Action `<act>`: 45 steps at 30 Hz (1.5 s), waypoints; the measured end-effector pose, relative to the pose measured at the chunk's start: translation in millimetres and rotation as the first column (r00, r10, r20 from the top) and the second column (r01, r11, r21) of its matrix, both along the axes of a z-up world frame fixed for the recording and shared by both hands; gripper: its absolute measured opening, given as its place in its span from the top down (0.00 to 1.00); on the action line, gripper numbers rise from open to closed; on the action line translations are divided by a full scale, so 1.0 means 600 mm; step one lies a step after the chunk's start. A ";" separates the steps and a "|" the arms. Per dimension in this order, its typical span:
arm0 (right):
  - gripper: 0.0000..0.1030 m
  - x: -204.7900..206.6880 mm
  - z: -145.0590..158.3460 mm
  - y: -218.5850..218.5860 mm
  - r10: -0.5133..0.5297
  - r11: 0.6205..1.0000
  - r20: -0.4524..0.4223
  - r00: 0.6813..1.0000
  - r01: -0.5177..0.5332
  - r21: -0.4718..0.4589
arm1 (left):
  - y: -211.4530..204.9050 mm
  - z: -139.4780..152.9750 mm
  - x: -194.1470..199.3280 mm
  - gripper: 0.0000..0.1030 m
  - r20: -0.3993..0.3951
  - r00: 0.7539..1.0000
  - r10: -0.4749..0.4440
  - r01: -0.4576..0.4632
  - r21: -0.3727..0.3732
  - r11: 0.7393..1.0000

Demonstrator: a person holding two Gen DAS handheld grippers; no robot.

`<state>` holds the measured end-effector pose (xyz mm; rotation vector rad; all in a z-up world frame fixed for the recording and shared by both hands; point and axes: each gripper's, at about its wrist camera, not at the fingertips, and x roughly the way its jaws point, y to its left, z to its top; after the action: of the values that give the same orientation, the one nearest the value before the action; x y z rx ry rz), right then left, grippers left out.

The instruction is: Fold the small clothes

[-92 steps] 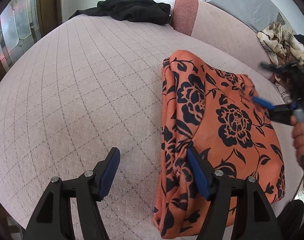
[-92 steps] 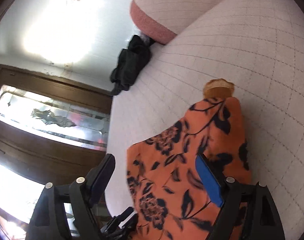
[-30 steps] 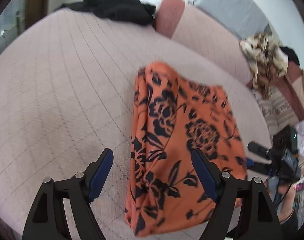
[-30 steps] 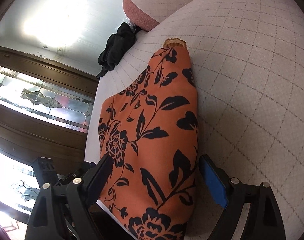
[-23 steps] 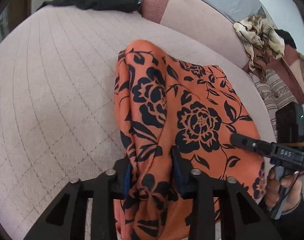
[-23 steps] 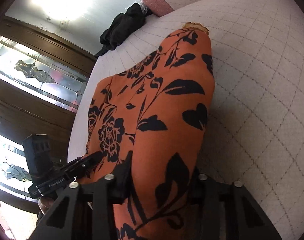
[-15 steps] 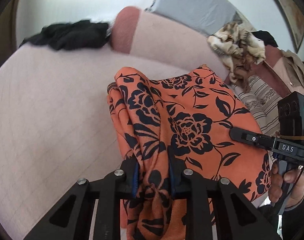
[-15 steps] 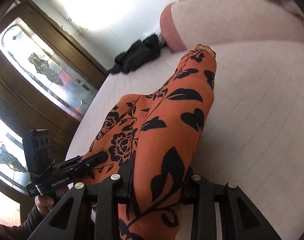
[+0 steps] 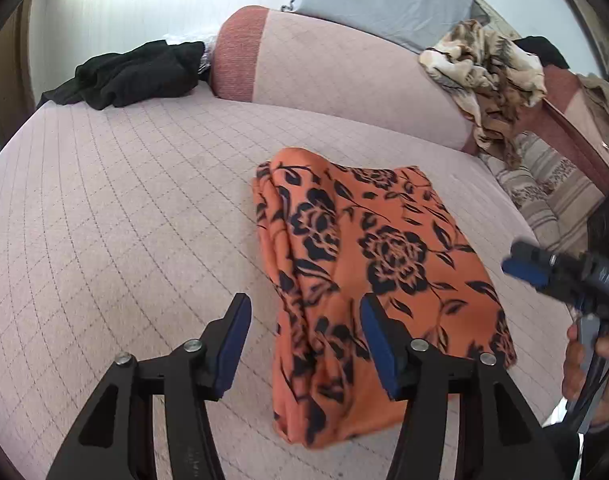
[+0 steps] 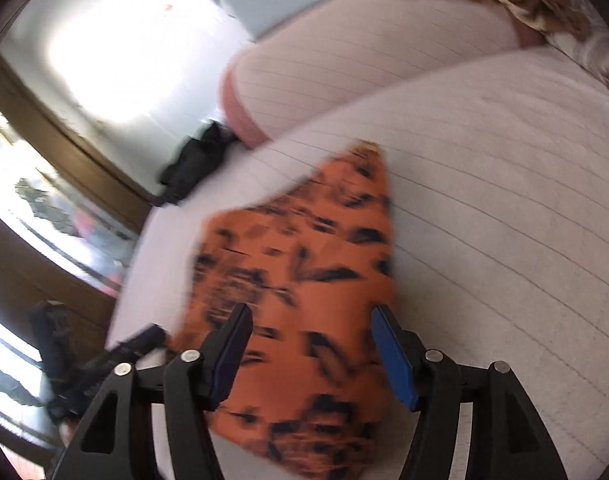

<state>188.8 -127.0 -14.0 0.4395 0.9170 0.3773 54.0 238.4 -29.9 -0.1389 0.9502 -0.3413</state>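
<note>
An orange garment with a black flower print (image 9: 368, 264) lies folded into a rough rectangle on the pink quilted couch seat (image 9: 124, 208). My left gripper (image 9: 304, 344) is open and empty, just in front of the garment's near left corner. My right gripper (image 10: 310, 356) is open and empty above the garment's near end (image 10: 304, 264); that view is blurred by motion. The right gripper also shows at the right edge of the left wrist view (image 9: 560, 272), held in a hand.
A black garment (image 9: 132, 72) lies at the back left of the seat. A brown and cream patterned cloth (image 9: 484, 68) hangs over the backrest (image 9: 344, 76) at the right. A grey pillow (image 9: 384, 4) stands behind. A glazed wooden door (image 10: 56, 208) is at the left.
Both grippers were shut on the orange garment and lifting it half a second ago. They have opened and drawn back, and the garment lies flat on the seat.
</note>
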 end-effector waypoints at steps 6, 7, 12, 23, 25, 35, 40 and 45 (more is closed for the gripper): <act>0.17 0.026 -0.090 0.068 0.094 0.990 -0.168 0.981 -0.074 0.118 | 0.009 -0.077 -0.004 0.28 -0.137 0.990 0.046 -0.038 0.061 0.997; 0.17 0.023 -0.092 0.068 0.082 0.991 -0.139 0.987 -0.067 0.112 | 0.015 -0.065 -0.012 0.28 -0.128 0.990 0.050 -0.043 0.057 0.997; 0.16 0.049 -0.025 0.120 0.093 0.990 -0.095 0.991 -0.082 0.116 | 0.055 -0.025 -0.065 0.29 -0.015 0.999 0.047 -0.047 0.021 0.999; 0.14 0.179 -0.140 0.342 0.145 0.914 -0.303 0.942 -0.010 0.406 | 0.177 -0.042 -0.090 0.29 -0.066 0.982 0.177 -0.183 -0.085 0.980; 0.15 0.169 -0.113 0.351 0.184 0.912 -0.269 0.945 -0.062 0.406 | 0.184 -0.042 -0.094 0.29 -0.069 0.980 0.185 -0.191 -0.097 0.977; 0.10 0.177 -0.091 0.312 0.116 0.903 -0.222 0.968 -0.010 0.430 | 0.150 -0.042 -0.113 0.29 -0.002 0.994 0.106 -0.106 -0.044 0.993; 0.10 0.012 -0.015 0.301 0.141 0.946 -0.102 0.985 -0.104 0.307 | 0.139 -0.038 -0.121 0.29 0.025 0.994 0.108 -0.108 -0.009 0.994; 0.09 -0.218 0.033 0.299 0.029 0.992 0.035 0.999 -0.025 -0.126 | 0.095 0.000 -0.154 0.24 0.053 0.992 0.118 -0.121 0.062 0.991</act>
<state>58.2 52.6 6.1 0.3046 0.9063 0.3493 -38.1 295.5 -30.0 -0.1270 0.8986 -0.2024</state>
